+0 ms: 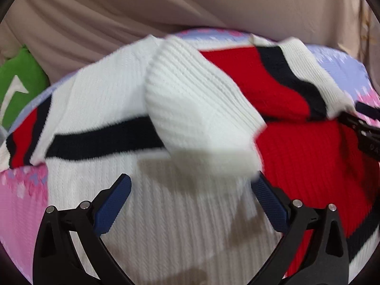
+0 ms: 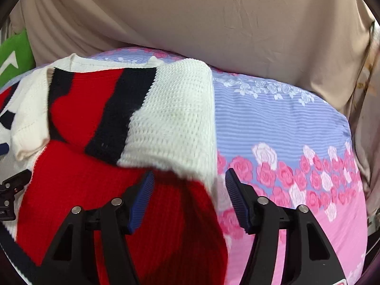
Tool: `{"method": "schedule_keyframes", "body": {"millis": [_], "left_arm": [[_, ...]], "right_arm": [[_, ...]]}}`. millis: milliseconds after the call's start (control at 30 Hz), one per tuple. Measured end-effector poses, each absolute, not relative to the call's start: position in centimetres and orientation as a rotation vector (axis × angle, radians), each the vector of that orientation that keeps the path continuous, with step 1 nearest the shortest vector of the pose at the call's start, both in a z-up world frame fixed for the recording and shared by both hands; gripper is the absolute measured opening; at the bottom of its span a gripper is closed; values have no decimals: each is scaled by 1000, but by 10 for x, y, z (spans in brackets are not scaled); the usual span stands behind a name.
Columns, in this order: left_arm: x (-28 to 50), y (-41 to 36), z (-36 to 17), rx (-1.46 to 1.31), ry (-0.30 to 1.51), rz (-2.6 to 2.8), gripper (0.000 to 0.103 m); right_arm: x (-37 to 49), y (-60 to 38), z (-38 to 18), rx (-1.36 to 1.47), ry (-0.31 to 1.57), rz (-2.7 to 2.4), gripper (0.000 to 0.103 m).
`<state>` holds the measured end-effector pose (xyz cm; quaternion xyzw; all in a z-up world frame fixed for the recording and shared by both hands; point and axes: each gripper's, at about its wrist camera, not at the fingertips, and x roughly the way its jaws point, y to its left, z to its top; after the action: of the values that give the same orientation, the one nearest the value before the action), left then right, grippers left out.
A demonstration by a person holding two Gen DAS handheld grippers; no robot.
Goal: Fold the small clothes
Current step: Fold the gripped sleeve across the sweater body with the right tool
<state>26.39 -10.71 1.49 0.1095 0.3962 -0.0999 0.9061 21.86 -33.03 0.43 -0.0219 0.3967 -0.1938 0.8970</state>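
A small knit sweater (image 1: 166, 213), white and red with navy stripes, lies on a floral sheet. Its white left sleeve (image 1: 197, 109) is folded in across the body. My left gripper (image 1: 192, 182) is open just above the sweater, below the sleeve's cuff, holding nothing. In the right wrist view the sweater (image 2: 78, 190) fills the left half, with the striped right sleeve (image 2: 152, 116) folded in over the red body. My right gripper (image 2: 188, 178) is open, with the sleeve's white cuff edge hanging between its fingers. The right gripper also shows in the left wrist view (image 1: 365, 128) at the right edge.
The pink and blue floral sheet (image 2: 296, 142) covers the bed to the right of the sweater. A beige cloth (image 2: 213, 19) hangs behind. A green object (image 1: 19, 83) sits at the far left. The left gripper's body (image 2: 9, 197) shows at the left edge of the right wrist view.
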Motion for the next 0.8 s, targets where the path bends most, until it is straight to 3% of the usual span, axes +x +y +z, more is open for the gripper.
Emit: {"method": "schedule_keyframes", "body": {"millis": [200, 300, 467, 667, 733, 767, 800], "left_arm": [[308, -19, 67, -93, 677, 94, 98], [303, 3, 71, -129, 688, 76, 98], [284, -26, 52, -100, 802, -161, 98], [316, -56, 15, -91, 907, -137, 98], [317, -59, 19, -107, 887, -129, 92], [318, -61, 21, -123, 885, -132, 79], [319, -62, 23, -130, 880, -135, 56]], "right_arm": [[181, -424, 1, 388, 762, -556, 59], [165, -427, -6, 403, 784, -533, 59], [146, -416, 7, 399, 750, -492, 61], [152, -408, 26, 438, 701, -406, 63], [164, -405, 27, 433, 716, -388, 63], [172, -407, 23, 440, 737, -385, 63], [182, -410, 18, 459, 764, -375, 63]]}}
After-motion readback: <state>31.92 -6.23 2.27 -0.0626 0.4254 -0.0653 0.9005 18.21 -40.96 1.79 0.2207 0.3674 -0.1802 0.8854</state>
